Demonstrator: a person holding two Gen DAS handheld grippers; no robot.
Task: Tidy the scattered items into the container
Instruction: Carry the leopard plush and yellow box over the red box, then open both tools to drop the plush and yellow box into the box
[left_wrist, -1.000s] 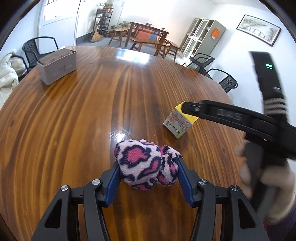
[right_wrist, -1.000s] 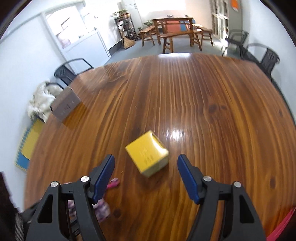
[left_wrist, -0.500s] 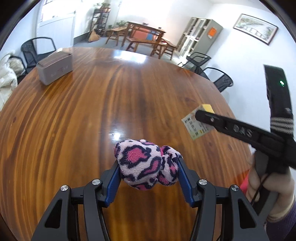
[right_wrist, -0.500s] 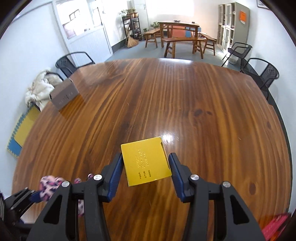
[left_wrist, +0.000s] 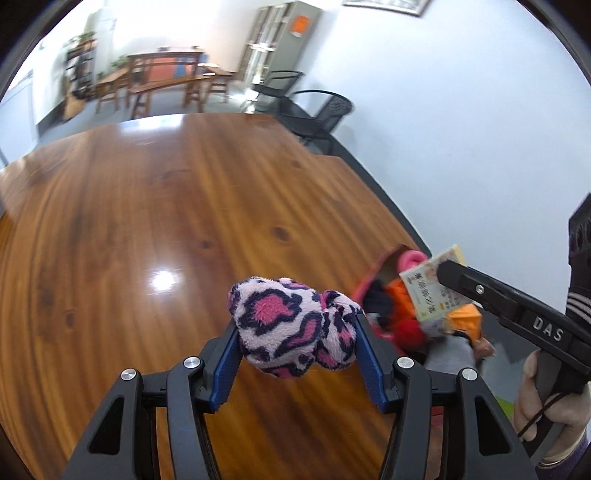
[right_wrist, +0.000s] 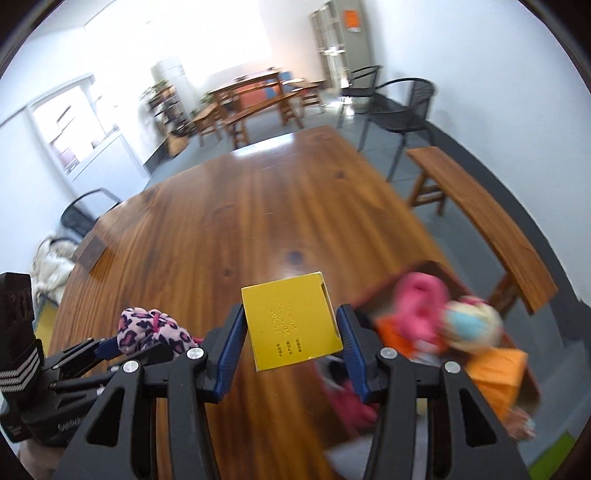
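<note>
My left gripper (left_wrist: 295, 328) is shut on a fluffy pink leopard-print toy (left_wrist: 291, 328), held above the wooden table (left_wrist: 147, 229). The same toy (right_wrist: 151, 330) shows at the lower left of the right wrist view. My right gripper (right_wrist: 291, 328) is shut on a small yellow box (right_wrist: 291, 321), lifted off the table; from the left wrist view that box (left_wrist: 432, 288) hangs over the container. The container (right_wrist: 424, 269), a brown box with a pink rim (left_wrist: 373, 277), sits at the table's right edge and holds several soft, colourful items.
A grey box (right_wrist: 88, 251) stands far off on the table's left side. A wooden bench (right_wrist: 480, 214) and black chairs (right_wrist: 402, 107) stand beyond the table's right edge. A hand (left_wrist: 546, 406) grips the right tool's handle.
The right gripper closed on the yellow box and lifted it. Both grippers swung right with their loads, bringing the filled container into view.
</note>
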